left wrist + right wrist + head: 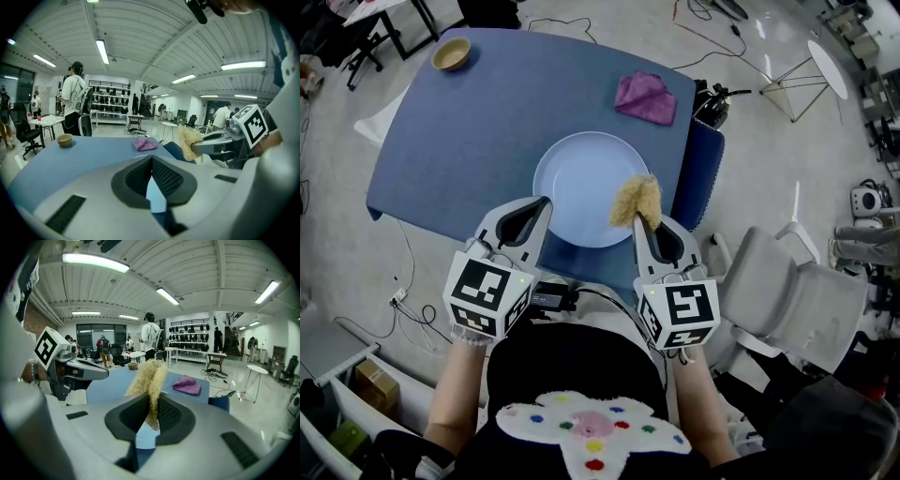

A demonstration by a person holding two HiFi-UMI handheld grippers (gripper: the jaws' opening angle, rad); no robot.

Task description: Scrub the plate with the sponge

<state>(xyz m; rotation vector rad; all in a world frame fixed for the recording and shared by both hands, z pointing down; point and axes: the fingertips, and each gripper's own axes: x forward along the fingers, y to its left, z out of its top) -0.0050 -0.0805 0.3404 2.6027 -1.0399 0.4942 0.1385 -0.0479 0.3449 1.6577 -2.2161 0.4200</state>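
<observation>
Head view: the plate [584, 187], pale blue and round, sits on the blue counter [478, 122] towards its near edge, directly ahead of me. Both tools are at its near side.

Right tool [152, 401]: clenched on the sponge [149, 376]. Its own view shows the two pads pressed onto a yellowish, fibrous wad that stands up and out past the tips. From the head view the sponge hangs over the right part of the plate, just inside the rim. I cannot tell whether it touches the plate surface or is a little above it.

Left tool [151, 161]: jaws closed together with nothing between them (a sliver of pale plate shows beneath the pads in its own view). From the head view its tip is at the plate's near-left rim; contact with the rim is not clear. Its view also catches the right tool off to the side with the sponge at its tip.

Elsewhere on the counter: a small tan bowl [451, 53] at the far-left corner, and a crumpled purple cloth [645, 97] near the far-right side, both well apart from the plate.

A white chair [787, 281] stands on the floor to my right, beside the counter. People are standing in the room beyond, seen in both gripper views, near tables and shelving.
</observation>
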